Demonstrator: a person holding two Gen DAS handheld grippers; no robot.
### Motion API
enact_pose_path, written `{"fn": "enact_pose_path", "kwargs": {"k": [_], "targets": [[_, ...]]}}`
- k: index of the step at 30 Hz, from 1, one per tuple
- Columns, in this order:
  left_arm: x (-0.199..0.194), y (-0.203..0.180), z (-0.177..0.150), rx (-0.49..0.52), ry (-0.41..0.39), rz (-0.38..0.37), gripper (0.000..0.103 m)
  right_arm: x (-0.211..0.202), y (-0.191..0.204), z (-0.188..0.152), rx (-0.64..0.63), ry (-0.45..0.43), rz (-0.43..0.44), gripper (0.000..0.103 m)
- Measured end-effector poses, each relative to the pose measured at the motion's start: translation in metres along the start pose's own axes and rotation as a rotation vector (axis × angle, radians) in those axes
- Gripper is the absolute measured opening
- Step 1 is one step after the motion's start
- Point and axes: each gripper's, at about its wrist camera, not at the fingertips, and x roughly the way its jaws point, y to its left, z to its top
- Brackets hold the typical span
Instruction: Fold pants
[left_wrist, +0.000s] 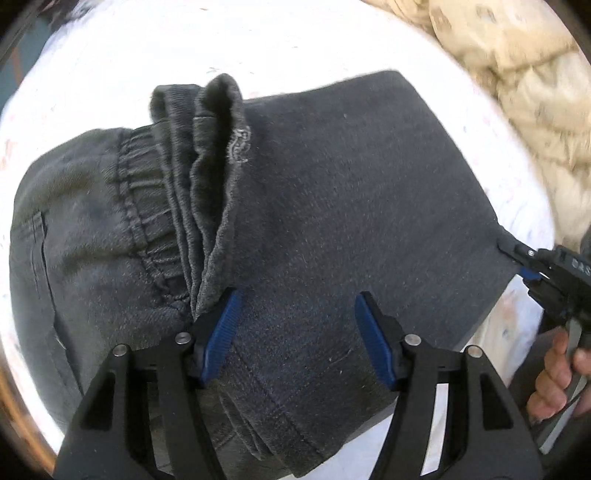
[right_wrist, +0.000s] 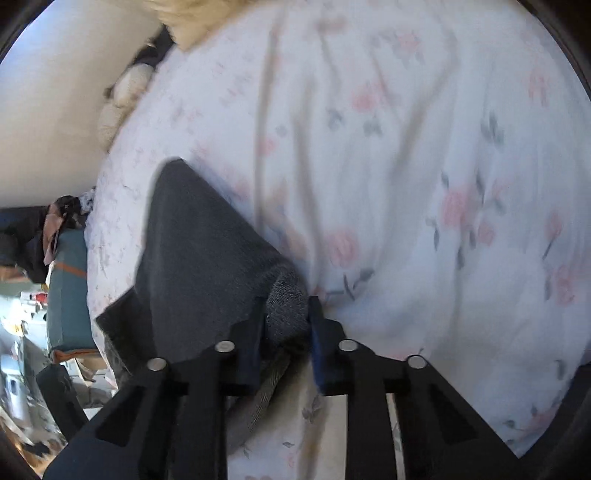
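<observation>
Already folded over, the dark pants (left_wrist: 332, 192) lie on the floral bed sheet (right_wrist: 406, 147). Right tongs (right_wrist: 286, 325) clamp a folded corner, likely to hold it taut; left tongs (left_wrist: 299, 332) hover apart above the fabric, presumably ready to grip.

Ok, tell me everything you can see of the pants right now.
The pants are dark grey, denim-like fabric, folded over on the floral bedsheet. The gathered elastic waistband and a hemmed leg end lie bunched together at the left. The right gripper is shut on the fold's corner. The left gripper is open above the cloth, pads not pressing.
</observation>
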Motion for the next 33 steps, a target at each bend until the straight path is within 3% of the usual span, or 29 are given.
{"fn": "enact_pose_path", "kwargs": {"k": [7,11,14,15,20,22,26,28,29,30,31,32,33], "targets": [[-0.009,0.013,-0.007,-0.010,-0.002,-0.015,0.058,-0.049,0.055,-0.011,-0.224,-0.151,0.193,0.014],[-0.053,0.027,-0.005,-0.185,-0.036,-0.225,0.058,-0.058,0.086,-0.022,-0.360,-0.151,0.264,0.014],[-0.091,0.025,0.019,-0.208,-0.114,-0.240,0.068,-0.060,0.103,-0.032,-0.432,-0.144,0.312,0.014],[-0.103,0.023,0.031,-0.214,-0.133,-0.238,0.073,-0.061,0.107,-0.033,-0.444,-0.140,0.325,0.014],[-0.127,0.002,0.085,-0.173,-0.146,-0.156,0.073,-0.056,0.121,-0.045,-0.502,-0.094,0.389,0.014],[-0.127,-0.010,0.099,-0.159,-0.124,-0.160,0.074,-0.055,0.127,-0.051,-0.529,-0.082,0.417,0.014],[-0.112,-0.045,0.133,-0.135,-0.117,-0.054,0.074,-0.056,0.142,-0.062,-0.607,-0.056,0.470,0.014],[-0.103,-0.061,0.141,-0.067,-0.095,0.000,0.074,-0.057,0.147,-0.067,-0.642,-0.046,0.488,0.014],[-0.099,-0.067,0.143,-0.018,-0.092,0.058,0.066,-0.058,0.149,-0.070,-0.656,-0.035,0.504,0.014],[-0.099,-0.070,0.143,0.014,-0.103,0.091,0.037,-0.059,0.150,-0.072,-0.662,-0.029,0.512,0.014],[-0.098,-0.071,0.143,0.028,-0.107,0.095,0.019,-0.060,0.152,-0.075,-0.676,-0.020,0.519,0.014],[-0.101,-0.069,0.140,0.042,-0.107,0.084,0.010,-0.062,0.156,-0.080,-0.700,-0.021,0.524,0.014],[-0.107,-0.068,0.137,0.054,-0.119,0.075,0.009,-0.063,0.158,-0.083,-0.718,-0.023,0.527,0.014]]}}
